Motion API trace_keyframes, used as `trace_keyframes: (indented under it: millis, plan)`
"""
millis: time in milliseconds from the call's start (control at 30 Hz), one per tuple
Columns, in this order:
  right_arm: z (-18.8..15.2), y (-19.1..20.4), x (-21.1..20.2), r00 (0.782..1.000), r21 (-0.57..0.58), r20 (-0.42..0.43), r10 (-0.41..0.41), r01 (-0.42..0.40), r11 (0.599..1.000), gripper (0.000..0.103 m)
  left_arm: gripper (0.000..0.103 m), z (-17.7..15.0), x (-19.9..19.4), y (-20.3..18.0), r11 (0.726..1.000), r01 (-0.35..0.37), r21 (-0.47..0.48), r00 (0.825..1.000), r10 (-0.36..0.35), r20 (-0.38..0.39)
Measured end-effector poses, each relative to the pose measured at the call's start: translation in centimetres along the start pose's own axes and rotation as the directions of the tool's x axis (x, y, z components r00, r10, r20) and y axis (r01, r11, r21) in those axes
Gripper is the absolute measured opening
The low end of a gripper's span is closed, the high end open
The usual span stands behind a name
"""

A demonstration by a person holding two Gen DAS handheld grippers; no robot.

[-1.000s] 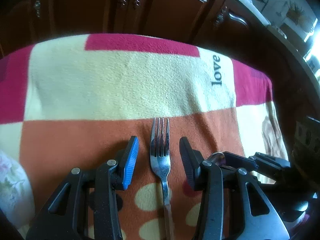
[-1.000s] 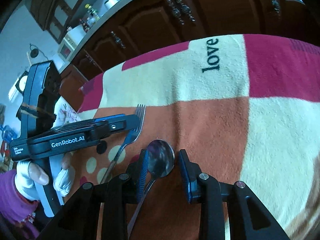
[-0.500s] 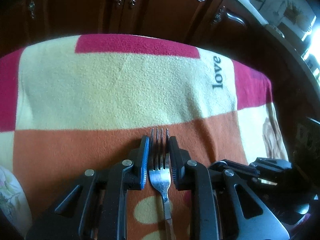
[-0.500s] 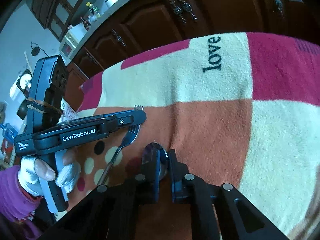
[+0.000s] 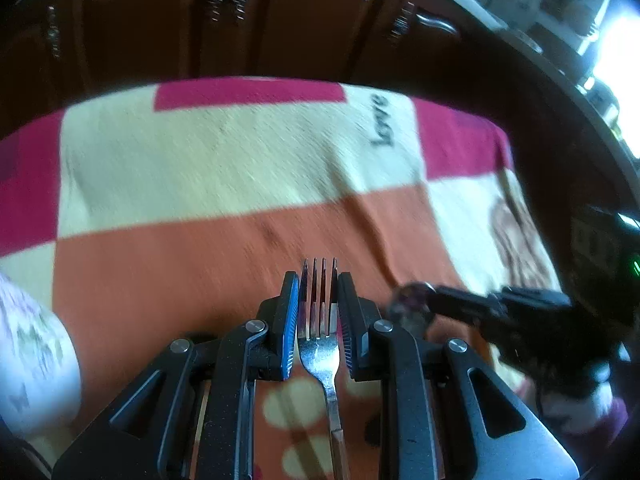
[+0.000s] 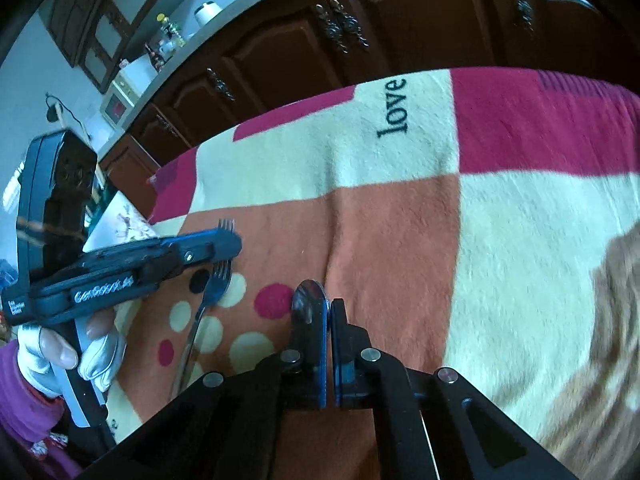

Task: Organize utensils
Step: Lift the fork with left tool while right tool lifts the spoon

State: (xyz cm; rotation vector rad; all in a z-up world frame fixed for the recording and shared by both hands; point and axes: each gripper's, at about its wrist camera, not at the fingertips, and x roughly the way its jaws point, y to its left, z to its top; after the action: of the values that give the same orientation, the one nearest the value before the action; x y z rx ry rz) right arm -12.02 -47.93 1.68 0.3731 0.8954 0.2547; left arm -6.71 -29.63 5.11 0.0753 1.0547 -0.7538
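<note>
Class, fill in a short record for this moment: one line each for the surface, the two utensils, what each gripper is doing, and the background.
surface: patchwork blanket with the word "love"
fork: fork, tines pointing away from the left wrist camera
spoon: spoon, bowl showing above the fingertips
left gripper: left gripper shut on the fork's head
right gripper: right gripper shut on the spoon
background: dark wooden cabinets

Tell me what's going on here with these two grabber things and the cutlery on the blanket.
A person is sorting cutlery with a handheld gripper in each hand. The left gripper has its jaws shut on the fork, pinching it at the tines. The right gripper has its jaws shut on the spoon, bowl edge-up. Both utensils are over the patchwork blanket, not yet placed anywhere.
</note>
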Motion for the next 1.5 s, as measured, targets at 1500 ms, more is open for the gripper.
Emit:
trace_keyframes:
  millis: [1500]
  plan:
    - [-1.8,0.4,1.0,0.994,0.013,-0.033,0.105,-0.105,0.994,0.004,0.011,-3.6,0.8,-2.9,0.974,0.012,0.228,0.991,0.018,-0.13]
